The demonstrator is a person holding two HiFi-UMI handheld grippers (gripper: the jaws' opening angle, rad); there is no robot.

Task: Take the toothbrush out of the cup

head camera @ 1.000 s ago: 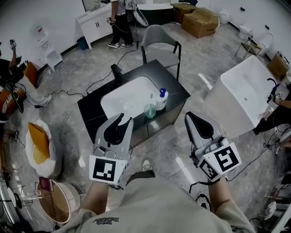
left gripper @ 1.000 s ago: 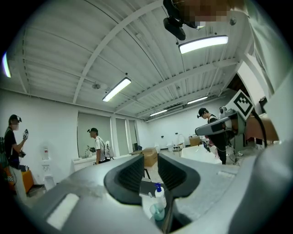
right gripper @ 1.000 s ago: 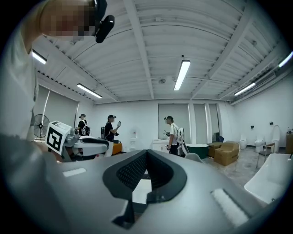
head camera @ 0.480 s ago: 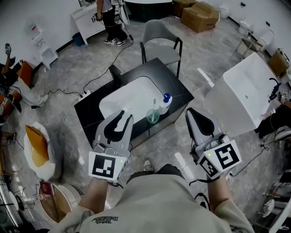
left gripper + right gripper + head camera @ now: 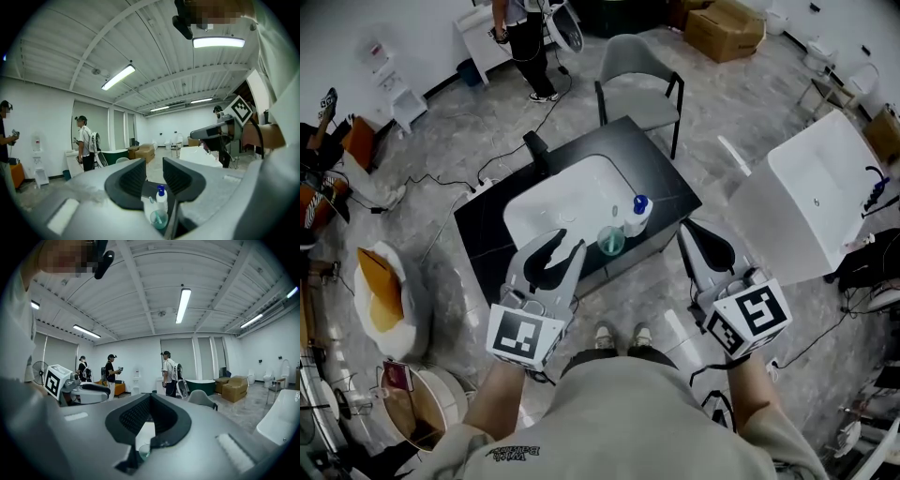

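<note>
Both grippers near cup (image 5: 610,241) on black counter (image 5: 487,221), apart from it: left gripper (image 5: 565,242) jaws opening, nothing between; right gripper (image 5: 686,231) closed, empty

I read the countertop (image 5: 667,190) as black, smooth and semi-gloss, like stone. The basin (image 5: 546,204) sunk in it is glossy white, ceramic by the look. The cup (image 5: 610,242) is translucent green-tinted plastic. The soap bottle (image 5: 636,218) is white plastic with a blue plastic pump.

The chair (image 5: 630,77) has a matt grey moulded shell on thin black metal legs. The floor (image 5: 455,141) is grey, mottled and polished, with soft glare. The cardboard boxes (image 5: 727,28) are brown and matt. The tub (image 5: 811,202) is glossy white.

The right gripper (image 5: 685,231) has a matt grey plastic shell, and its pads (image 5: 133,417) are black, ribbed and rubbery. The marker cube (image 5: 753,317) has matt printed faces. My shirt (image 5: 637,417) is beige cloth.
</note>
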